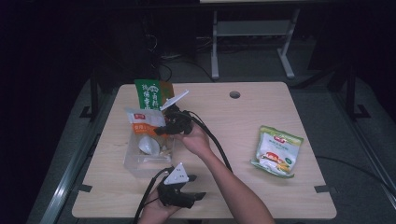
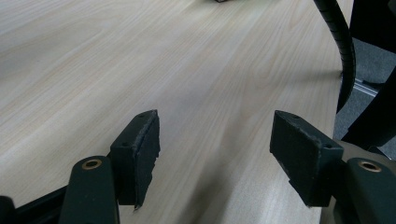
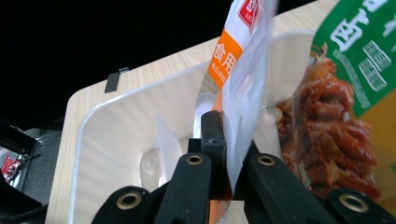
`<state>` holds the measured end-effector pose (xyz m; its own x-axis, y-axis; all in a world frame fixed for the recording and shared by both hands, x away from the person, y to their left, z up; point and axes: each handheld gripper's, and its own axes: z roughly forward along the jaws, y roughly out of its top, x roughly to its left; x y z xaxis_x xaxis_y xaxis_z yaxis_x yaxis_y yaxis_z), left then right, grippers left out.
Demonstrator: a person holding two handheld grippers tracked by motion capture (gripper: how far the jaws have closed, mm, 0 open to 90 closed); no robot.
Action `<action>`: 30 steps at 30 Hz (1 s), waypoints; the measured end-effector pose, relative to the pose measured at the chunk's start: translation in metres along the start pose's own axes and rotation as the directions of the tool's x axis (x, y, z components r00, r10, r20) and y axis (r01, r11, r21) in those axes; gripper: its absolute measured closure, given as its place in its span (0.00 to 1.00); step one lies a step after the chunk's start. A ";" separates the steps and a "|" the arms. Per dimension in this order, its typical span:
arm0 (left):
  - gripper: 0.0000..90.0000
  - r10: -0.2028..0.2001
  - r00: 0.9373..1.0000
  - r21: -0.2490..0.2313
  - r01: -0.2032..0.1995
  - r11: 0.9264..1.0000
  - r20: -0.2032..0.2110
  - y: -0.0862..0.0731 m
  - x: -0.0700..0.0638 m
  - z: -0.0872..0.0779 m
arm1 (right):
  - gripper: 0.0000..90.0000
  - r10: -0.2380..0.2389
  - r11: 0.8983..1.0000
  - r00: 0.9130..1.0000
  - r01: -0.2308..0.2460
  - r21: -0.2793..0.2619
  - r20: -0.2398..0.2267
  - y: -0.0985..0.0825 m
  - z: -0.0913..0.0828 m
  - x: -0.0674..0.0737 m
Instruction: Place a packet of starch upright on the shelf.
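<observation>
The orange-and-white glossy foil snack packet (image 1: pixel 142 122) stood on edge in the clear, thin-walled plastic bin (image 1: pixel 135 164) at the left of the pale wood-grain counter (image 1: pixel 243 126). My right claw (image 1: pixel 162 129) was clamped tight on the packet's side edge; in the right gripper view the crinkled film (image 3: pixel 243 93) ran up from between the 2 black jaws, its long axis near upright and leaning slightly. The packet sat directly ahead of and above that claw, with the bin's translucent floor (image 3: pixel 126 135) below, so I judged the coming move turned on lowering it straight along that axis into the bin.

Just beside it, on the far side, a green-and-orange packet with a clear window showing reddish strips (image 3: pixel 336 140) leaned against the bin's back wall, near enough to snag.

My left claw (image 1: pixel 198 196) rested at the near edge of the counter, jaws spread wide with nothing between the rough black pads (image 2: pixel 140 149), and well apart from the bin. The right hand was plainly the nearer. A flat green-and-white pouch (image 1: pixel 276 150) lay alone at the right.
</observation>
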<state>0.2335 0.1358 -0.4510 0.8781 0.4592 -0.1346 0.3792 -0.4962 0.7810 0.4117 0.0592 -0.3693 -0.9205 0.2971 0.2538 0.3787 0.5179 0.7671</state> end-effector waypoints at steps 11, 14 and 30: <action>0.36 -0.002 1.000 0.002 0.002 1.000 0.002 0.000 0.000 0.001 | 0.99 0.041 0.999 0.999 -0.041 0.003 -0.006 -0.008 -0.001 -0.007; 0.36 0.000 1.000 0.002 0.000 1.000 0.000 0.001 0.001 0.000 | 0.95 0.037 0.999 0.999 -0.037 0.002 -0.009 -0.007 -0.001 -0.006; 0.34 0.007 1.000 0.013 -0.007 1.000 -0.003 0.001 0.002 0.001 | 0.81 0.014 1.000 1.000 -0.014 -0.015 -0.008 -0.009 -0.040 -0.002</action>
<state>0.2360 0.1357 -0.4505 0.8800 0.4575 -0.1272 0.3764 -0.5088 0.7743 0.4066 0.0216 -0.3534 -0.9157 0.2980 0.2696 0.3905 0.5012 0.7722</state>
